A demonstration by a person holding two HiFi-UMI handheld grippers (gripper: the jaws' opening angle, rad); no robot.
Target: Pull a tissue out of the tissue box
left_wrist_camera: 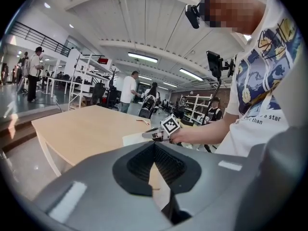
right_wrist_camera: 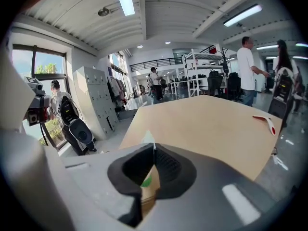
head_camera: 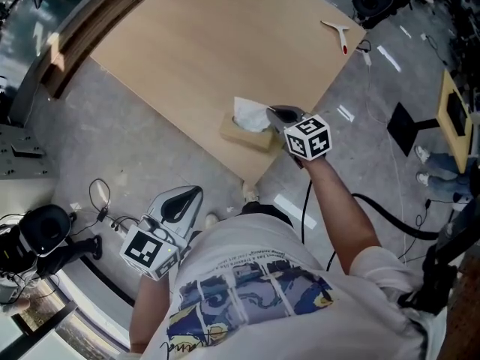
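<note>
**Head view with both tool views.** The tissue box [head_camera: 244, 136] lies near the near corner of the counter [head_camera: 225, 43], just in from the edge. A white tissue [head_camera: 250, 115] stands up from its top in a loose, crumpled peak.

The right tool [head_camera: 271, 111] reaches in from the right. Its jaws are clenched on the right flank of that peak. In the right tool view a thin white sliver runs along the line where the jaws meet, and the tip of the tissue shows just above them.

The left tool [head_camera: 196, 192] hangs low beside the body, off the counter and over the floor. Its jaws are pressed together with nothing between them.

**Handling (judged).**
- The tissue is very light, limp and easily torn, so the best hold is on the raised fold rather than a thin corner.
- The pull should go straight up.
- The cardboard box also looks light and may lift or slide with the sheet, since nothing holds it down.

**Not resolved.**
- The slot in the box top is hidden behind the tissue and the right tool.
- How deep the tissue sits between the pads cannot be made out.
- A small white and red object [head_camera: 337, 30] at the far right corner is too small to identify.
</note>
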